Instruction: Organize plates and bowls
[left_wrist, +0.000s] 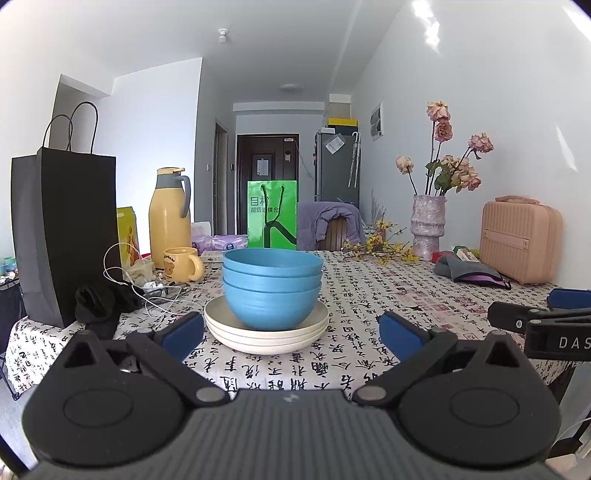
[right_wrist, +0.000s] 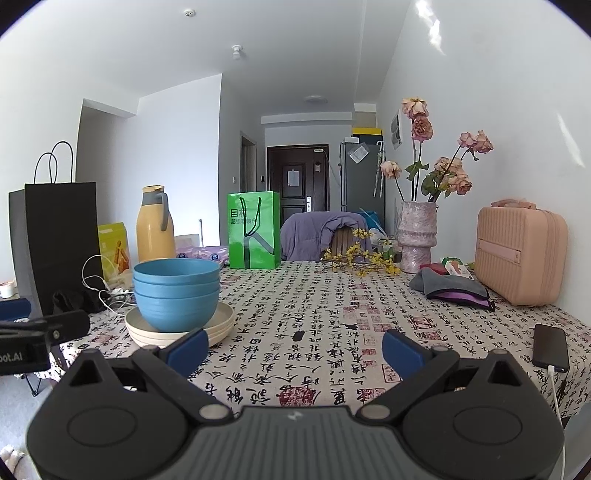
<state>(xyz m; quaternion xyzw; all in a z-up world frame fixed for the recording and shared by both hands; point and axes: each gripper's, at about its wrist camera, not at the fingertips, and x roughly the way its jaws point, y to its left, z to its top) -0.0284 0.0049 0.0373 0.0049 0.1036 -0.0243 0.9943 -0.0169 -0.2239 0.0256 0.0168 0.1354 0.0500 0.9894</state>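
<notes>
1. Fingers of the left gripper (left_wrist: 291, 332), black with blue pads (left_wrist: 183, 332), are spread wide and grip nothing; they sit low over the table, just short of the stack and not touching it.
2. Fingers of the right gripper (right_wrist: 293, 349), also blue-padded (right_wrist: 400, 352), are likewise released and empty, with bare cloth between them.
3. Three nested blue plastic bowls (left_wrist: 271, 286) stand upright on a stack of three shallow cream plates (left_wrist: 266, 332). In the left wrist view the stack is centred between the jaws; in the right wrist view the bowls (right_wrist: 176, 295) and plates (right_wrist: 221, 321) lie to the left, behind the left pad.
4. The stack rests on a white tablecloth printed with black calligraphy and red seals (left_wrist: 369, 295).
5. Beyond it stand a yellow mug (left_wrist: 183, 264), a yellow thermos jug with a grey handle (left_wrist: 170, 216), a tall black paper bag (left_wrist: 64, 236) and a green paper bag (left_wrist: 271, 214).
6. At the right are a textured pale vase of dried pink roses (right_wrist: 417, 236), a pink hard-shell case (right_wrist: 521, 254), and a black phone with a white cable (right_wrist: 550, 347) near the table edge.
</notes>
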